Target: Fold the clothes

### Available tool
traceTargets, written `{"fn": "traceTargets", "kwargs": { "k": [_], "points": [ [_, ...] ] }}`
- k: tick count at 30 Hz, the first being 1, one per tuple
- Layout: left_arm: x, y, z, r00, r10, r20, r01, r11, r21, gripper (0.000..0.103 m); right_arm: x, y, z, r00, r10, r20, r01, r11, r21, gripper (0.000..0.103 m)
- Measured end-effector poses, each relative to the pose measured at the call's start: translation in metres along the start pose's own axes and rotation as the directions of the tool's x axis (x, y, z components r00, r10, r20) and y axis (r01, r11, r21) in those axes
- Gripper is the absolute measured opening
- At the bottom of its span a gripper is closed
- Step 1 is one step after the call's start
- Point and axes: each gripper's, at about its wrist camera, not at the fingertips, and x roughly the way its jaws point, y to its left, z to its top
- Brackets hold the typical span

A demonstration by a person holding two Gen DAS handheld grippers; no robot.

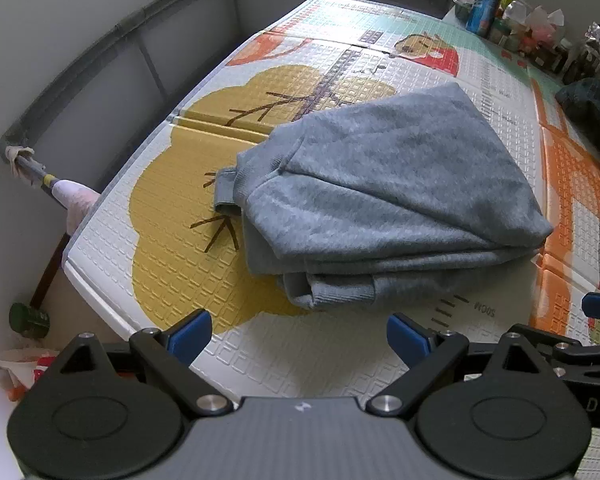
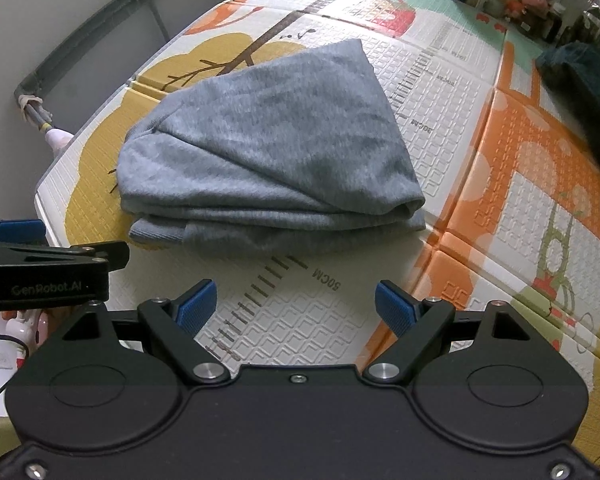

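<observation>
Both grippers you hold, left gripper (image 1: 299,334) and right gripper (image 2: 295,305), hang released, blue pads spread wide with nothing between them. Your folded grey knit sweatshirt (image 1: 384,196) lies just beyond the fingertips on the embossed cartoon-print foam mat (image 1: 172,272), untouched.

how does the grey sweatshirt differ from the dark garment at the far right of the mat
The grey knit sweatshirt is light grey; the dark bunched garment looks near black. The sweatshirt lies folded into a layered stack mid-mat, fully in view; the dark garment sits heaped at the right edge, partly cut off. Both rest on the patterned foam play mat, and neither gripper touches them.
</observation>
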Motion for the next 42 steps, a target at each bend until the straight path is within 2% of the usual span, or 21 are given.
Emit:
{"fn": "traceTargets", "kwargs": {
  "k": [42],
  "points": [
    [0.012, -0.004, 0.010, 1.000, 0.001, -0.015, -0.001, 1.000, 0.018, 0.096, 0.003, -0.011, 0.010, 0.999, -0.020, 0.027, 0.019, 0.999, 0.032, 0.087]
  ]
}}
